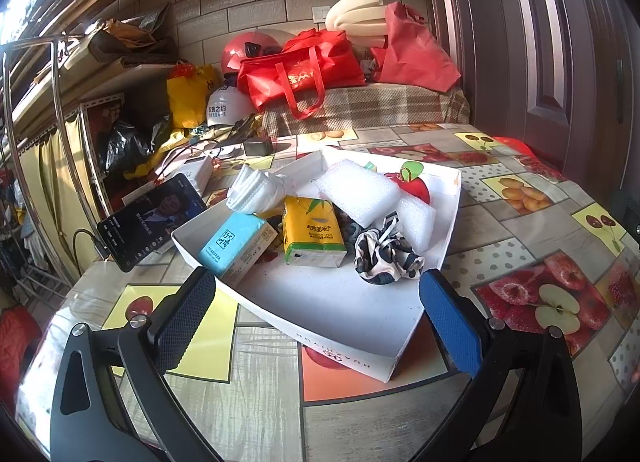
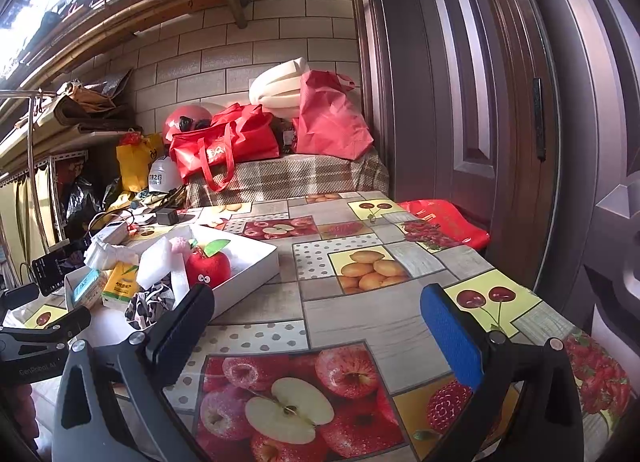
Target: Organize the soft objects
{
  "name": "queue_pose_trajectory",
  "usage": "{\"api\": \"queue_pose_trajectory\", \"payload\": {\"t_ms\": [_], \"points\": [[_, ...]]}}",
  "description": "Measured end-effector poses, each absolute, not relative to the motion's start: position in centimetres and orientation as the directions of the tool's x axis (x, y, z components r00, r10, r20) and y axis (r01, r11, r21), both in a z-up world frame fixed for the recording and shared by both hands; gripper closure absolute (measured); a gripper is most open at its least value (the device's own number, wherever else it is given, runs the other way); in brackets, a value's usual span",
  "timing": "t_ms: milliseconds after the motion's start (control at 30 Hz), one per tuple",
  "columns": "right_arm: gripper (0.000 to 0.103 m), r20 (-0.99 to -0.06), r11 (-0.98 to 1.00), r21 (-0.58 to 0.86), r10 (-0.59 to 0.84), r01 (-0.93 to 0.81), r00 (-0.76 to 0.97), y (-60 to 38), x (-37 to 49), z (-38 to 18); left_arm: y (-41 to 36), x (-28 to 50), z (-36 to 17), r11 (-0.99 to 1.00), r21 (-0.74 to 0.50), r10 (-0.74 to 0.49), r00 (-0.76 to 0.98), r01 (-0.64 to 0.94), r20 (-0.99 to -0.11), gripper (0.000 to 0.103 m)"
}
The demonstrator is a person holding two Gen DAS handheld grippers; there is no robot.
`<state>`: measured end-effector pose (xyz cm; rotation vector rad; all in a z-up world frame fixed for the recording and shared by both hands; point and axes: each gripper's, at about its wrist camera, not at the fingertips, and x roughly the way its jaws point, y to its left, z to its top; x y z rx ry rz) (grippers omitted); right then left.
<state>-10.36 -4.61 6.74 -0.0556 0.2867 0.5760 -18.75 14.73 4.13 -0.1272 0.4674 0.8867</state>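
a shallow white box (image 1: 340,302) sits on a fruit-print tablecloth (image 1: 540,222), one corner pointing toward the left gripper (image 1: 318,326), its long axis running from near-left to far-right across the table. printed letters on its near wall appear upside down and are hard to read. inside lie a blue tissue pack (image 1: 236,242) and a yellow tissue pack (image 1: 312,230) marked "bamboo love", both lengthwise toward the camera, beside white foam blocks (image 1: 360,190), a black-and-white fabric scrunchie (image 1: 386,252), folded white cloth (image 1: 256,188) and a red apple plush (image 2: 208,266). the left gripper hangs released, empty, just before the box. the right gripper (image 2: 320,338) is likewise spread wide over bare tablecloth, right of the box. a phone (image 1: 152,218) leans beside the box.
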Motion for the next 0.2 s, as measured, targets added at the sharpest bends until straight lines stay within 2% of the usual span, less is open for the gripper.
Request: {"api": "queue_pose_trajectory", "payload": {"t_ms": [200], "points": [[0.000, -0.286, 0.838, 0.027, 0.529, -0.546, 0.799, -4.50, -10.42, 6.69, 14.85, -18.66, 4.03, 0.642, 0.077, 0.706, 0.549, -0.763, -0.447, 0.000]]}}
